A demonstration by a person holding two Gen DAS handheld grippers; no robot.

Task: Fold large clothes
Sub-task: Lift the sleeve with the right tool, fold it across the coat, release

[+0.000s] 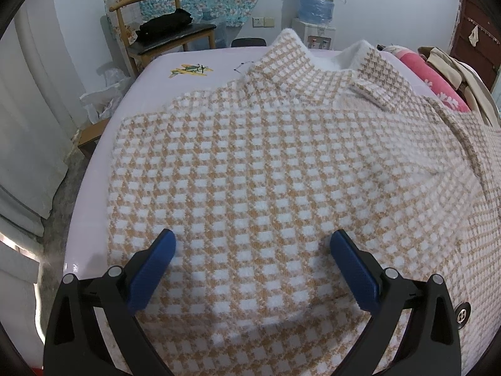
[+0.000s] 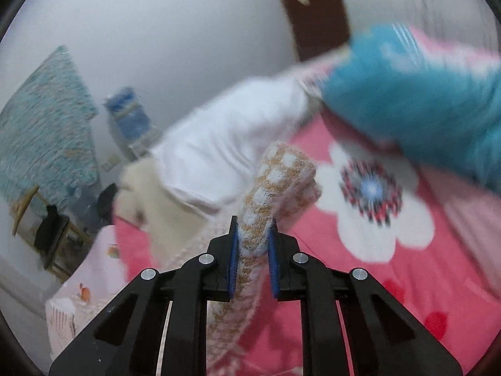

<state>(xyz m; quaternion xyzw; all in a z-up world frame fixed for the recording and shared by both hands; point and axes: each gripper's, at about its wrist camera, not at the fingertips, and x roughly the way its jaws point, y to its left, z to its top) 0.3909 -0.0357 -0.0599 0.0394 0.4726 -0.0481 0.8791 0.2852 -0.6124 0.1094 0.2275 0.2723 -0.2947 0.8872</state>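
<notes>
White walls (image 1: 78,9), wooden chair (image 1: 162,28), water dispenser (image 1: 316,15).

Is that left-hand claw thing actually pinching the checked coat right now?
No: the left gripper stands wide open, its blue fingers spread apart over the checked coat without clamping any fabric.

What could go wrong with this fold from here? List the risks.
1. The right gripper pinches only a narrow bunched strip of the checked garment; a hard pull may slip it free.
2. The left gripper hangs open over the garment, pinning nothing, so the whole piece may drag across the bed.
3. The lifted strip could snag the pink blanket beside it.
</notes>
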